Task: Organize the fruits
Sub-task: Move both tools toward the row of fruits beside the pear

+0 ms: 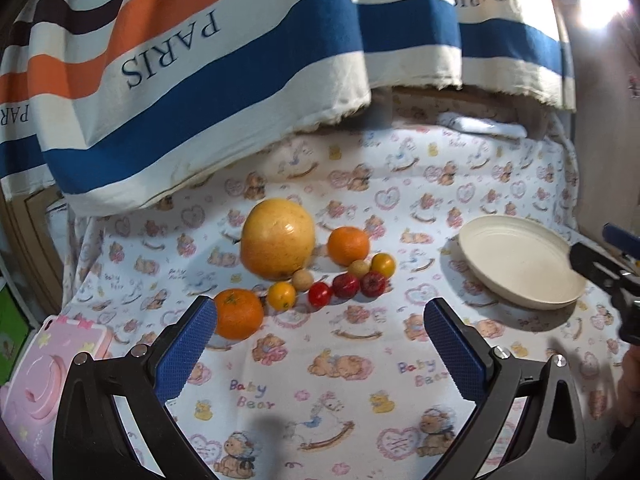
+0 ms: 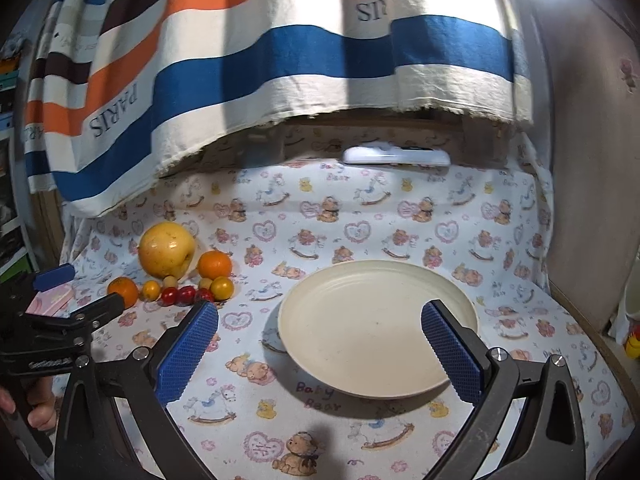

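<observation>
Landmark: one round cream-coloured shallow plate (image 2: 378, 328), nothing in it, resting flat on a white cotton cloth (image 1: 340, 380) printed with bears, hearts and rocking horses.

Fruit, ten pieces, all on the cloth well to the left of the plate, none on it:
- One large yellow round fruit with speckled skin (image 1: 278, 245), farthest back-left of the group.
- Two orange mandarins: one (image 1: 348, 245) just right of the large yellow fruit, on the side nearer the plate; one (image 1: 239, 313) at the group's front-left corner, farthest from the plate.
- Two small yellow-orange round tomatoes: one (image 1: 282, 296) beside the front mandarin, one (image 1: 383, 265) at the end of the group nearest the plate.
- Two small pale tan round fruits: one (image 1: 302, 279) touching the base of the large yellow fruit, one (image 1: 359, 269) just beside the nearer yellow-orange tomato.
- Three small red round fruits (image 1: 346, 285) in a row along the front, between the two yellow-orange tomatoes.

Tools, two:
- Left gripper (image 1: 320, 320), black frame with blue textured pads, jaws spread wide and holding nothing, hovering above the cloth in front of the fruit; its left pad sits just beside the front mandarin in view.
- Right gripper (image 2: 320, 326), same make, jaws spread wide and holding nothing, poised above the plate's near half.

Other items, one each: striped white, orange, blue and brown fabric (image 2: 240, 60) lettered "PARIS", hanging behind the plate; pink box (image 1: 52, 364) at the far left edge.
</observation>
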`<state>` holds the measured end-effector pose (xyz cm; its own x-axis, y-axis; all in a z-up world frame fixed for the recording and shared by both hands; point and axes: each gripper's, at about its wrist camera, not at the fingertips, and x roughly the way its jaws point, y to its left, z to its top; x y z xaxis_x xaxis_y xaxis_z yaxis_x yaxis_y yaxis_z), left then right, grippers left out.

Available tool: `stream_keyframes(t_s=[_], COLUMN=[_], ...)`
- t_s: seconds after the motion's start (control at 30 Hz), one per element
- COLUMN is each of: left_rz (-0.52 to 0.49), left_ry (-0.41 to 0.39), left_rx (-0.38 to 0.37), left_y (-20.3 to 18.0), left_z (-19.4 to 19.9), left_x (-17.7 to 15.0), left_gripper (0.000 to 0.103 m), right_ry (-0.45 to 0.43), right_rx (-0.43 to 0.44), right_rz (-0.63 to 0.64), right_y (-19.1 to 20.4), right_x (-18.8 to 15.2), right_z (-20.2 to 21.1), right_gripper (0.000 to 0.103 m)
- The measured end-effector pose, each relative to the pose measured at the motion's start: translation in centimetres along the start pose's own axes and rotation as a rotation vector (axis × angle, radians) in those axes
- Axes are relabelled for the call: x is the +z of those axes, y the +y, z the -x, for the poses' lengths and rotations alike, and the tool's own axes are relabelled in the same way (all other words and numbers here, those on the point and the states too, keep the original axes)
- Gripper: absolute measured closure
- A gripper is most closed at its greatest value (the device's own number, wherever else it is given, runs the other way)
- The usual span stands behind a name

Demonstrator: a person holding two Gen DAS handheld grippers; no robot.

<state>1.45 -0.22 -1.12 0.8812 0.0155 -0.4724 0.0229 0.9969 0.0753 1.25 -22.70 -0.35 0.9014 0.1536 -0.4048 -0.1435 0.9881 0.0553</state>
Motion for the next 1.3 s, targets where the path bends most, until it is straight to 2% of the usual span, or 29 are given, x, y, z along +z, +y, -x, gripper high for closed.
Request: stream_keyframes(t_s=[0.17, 0.3, 0.4, 0.5, 0.67, 0.8, 1.03, 1.2, 1.27, 1.3], left_rz=[0.039, 0.009, 0.028, 0.059, 0.184, 0.262, 0.315, 0.346, 0.349, 0.340], left_ry=[-0.065, -0.074, -0.048, -0.033, 0.035, 0.090, 0.117, 0.176, 0.187, 0.187], left_rx=[-0.005, -0.002, -0.023, -0.004, -0.030, -0.059, -0.052, -0.138, -0.159, -0.160], left_y=[0.3, 0.2, 1.1, 2.4, 6.1, 8.8, 11.5, 12.8, 12.9, 12.9], left_z=[1.0, 1.5, 1.5, 1.7, 0.9, -0.2, -1.5, -4.1, -5.2, -5.7], left_x=[0.1, 0.7, 1.3, 2.0, 2.6, 2.8, 2.7, 2.2, 1.9, 1.8], left_gripper=[0.001, 0.001, 0.001, 0.001, 0.001, 0.013, 0.016, 0.020, 0.024, 0.029], right_ry=[0.004, 0.016, 0.046, 0.075, 0.130, 0.170, 0.279, 0.274, 0.271, 0.284], right_rx=[-0.002, -0.002, 0.006, 0.021, 0.079, 0.155, 0.254, 0.261, 0.252, 0.249], right_rz=[0.018, 0.032, 0.049, 0.042, 0.084, 0.086, 0.051, 0.010, 0.004, -0.003], right_y=[-0.1, -0.1, 0.1, 0.7, 3.4, 6.4, 11.1, 12.9, 13.2, 13.3], right_x=[0.3, 0.3, 0.6, 1.6, 3.8, 5.5, 6.1, 5.9, 5.9, 5.7], right_z=[0.0, -0.1, -0.7, -1.1, -1.5, -2.7, -7.5, -10.2, -11.1, -11.7], right_gripper=[0.001, 0.001, 0.001, 0.001, 0.001, 0.001, 0.018, 0.021, 0.023, 0.024])
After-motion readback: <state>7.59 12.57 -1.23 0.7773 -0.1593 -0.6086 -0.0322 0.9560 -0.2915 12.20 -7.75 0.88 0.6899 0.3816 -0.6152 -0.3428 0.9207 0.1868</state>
